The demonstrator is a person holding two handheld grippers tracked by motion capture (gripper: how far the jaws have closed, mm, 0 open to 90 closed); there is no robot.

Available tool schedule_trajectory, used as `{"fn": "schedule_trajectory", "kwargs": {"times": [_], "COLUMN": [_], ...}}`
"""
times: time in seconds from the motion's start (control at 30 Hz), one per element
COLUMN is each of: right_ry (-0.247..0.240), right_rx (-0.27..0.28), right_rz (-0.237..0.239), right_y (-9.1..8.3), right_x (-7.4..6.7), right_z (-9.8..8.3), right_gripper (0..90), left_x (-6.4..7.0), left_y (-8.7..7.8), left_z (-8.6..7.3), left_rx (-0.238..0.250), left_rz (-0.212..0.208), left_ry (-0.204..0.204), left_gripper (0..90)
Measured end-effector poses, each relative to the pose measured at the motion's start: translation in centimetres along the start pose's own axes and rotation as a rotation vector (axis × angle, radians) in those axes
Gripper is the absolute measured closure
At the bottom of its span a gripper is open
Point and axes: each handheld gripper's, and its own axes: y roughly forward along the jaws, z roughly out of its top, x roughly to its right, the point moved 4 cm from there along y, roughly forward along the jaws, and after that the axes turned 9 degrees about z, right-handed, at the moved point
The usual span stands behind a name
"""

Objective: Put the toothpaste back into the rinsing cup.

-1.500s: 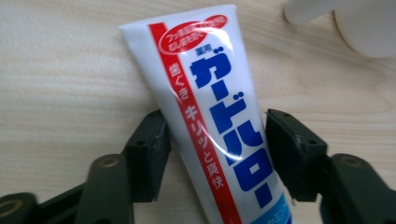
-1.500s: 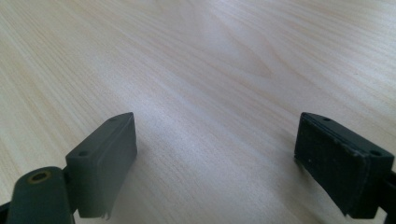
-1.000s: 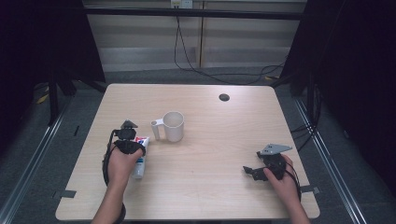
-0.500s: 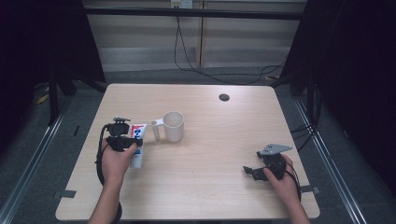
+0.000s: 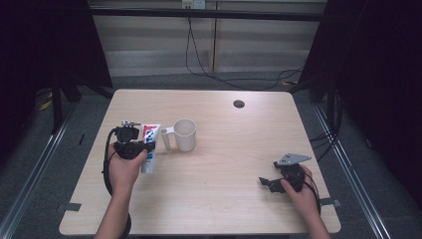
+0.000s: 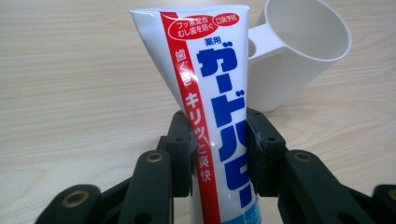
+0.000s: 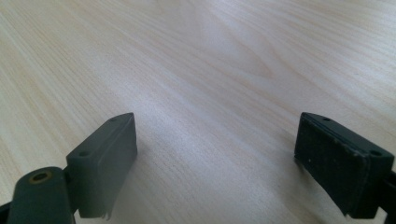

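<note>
A white toothpaste tube (image 6: pixel 210 93) with a red stripe and blue lettering stands between the jaws of my left gripper (image 6: pixel 218 144), which is shut on it. From above, the tube (image 5: pixel 150 144) hangs in that gripper (image 5: pixel 134 144) just left of a white mug (image 5: pixel 183 134) with a side handle. The mug (image 6: pixel 299 51) shows behind the tube, its mouth tipped toward the camera. My right gripper (image 5: pixel 271 183) rests low at the table's right front, and its jaws (image 7: pixel 219 163) stand wide open over bare wood.
The light wooden table (image 5: pixel 224 209) has a small dark round spot (image 5: pixel 239 104) near its back edge. Black cables trail from both grippers. Dark curtains and a grey floor surround the table.
My left hand has lifted the toothpaste tube off the table and carried it up and toward the mug. The right hand has stayed where it was.
</note>
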Motion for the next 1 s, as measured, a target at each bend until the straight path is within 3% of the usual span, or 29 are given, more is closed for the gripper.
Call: {"fn": "schedule_trajectory", "kwargs": {"times": [0.2,0.43,0.8,1.0], "right_ry": [0.001,0.001,0.0,0.001], "right_rx": [0.0,0.0,0.0,0.0], "right_rz": [0.0,-0.001,0.0,0.0], "right_y": [0.0,0.0,0.0,0.0], "right_x": [0.0,0.0,0.0,0.0], "right_z": [0.0,0.0,0.0,0.0], "right_gripper": [12.6,12.6,12.6,12.5], "left_x": [0.2,0.6,1.3,2.0], "left_y": [-0.7,-1.4,-1.7,-1.8], "left_z": [0.5,1.3,2.1,2.6], "left_rx": [0.069,0.154,0.238,0.263], "left_rz": [0.011,0.008,-0.018,-0.054], "left_ry": [0.031,0.023,0.027,0.044], "left_gripper": [66.3,66.1,65.9,65.9]}}
